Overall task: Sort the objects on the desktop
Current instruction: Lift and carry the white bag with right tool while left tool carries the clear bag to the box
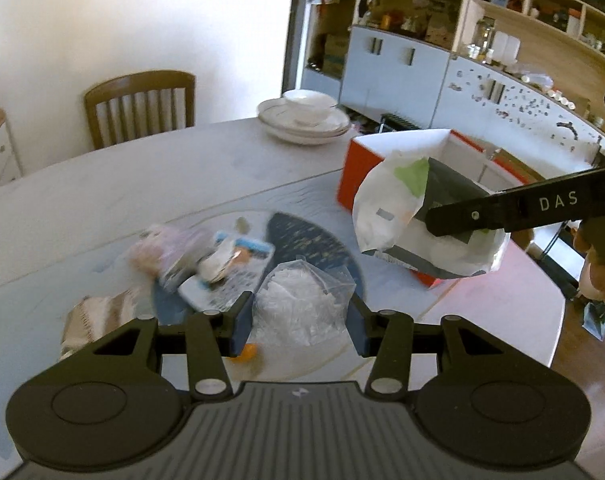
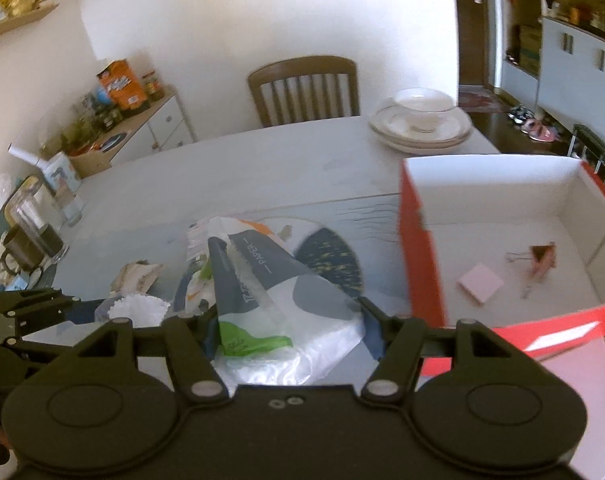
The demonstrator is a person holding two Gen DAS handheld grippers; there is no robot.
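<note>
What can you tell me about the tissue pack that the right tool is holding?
The soft plastic tissue pack, white with grey and green patches and the printed word PAPER, is crumpled and tilted, pinched between the right tool's fingers. In the left wrist view it hangs in the air in front of the open orange cardboard box.

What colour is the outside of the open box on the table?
Orange-red, with a white inside; the box shows best in the right wrist view.

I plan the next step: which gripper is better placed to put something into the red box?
Right: the right gripper already holds the tissue pack beside the red box; the left gripper is open over the plastic bag.
</note>
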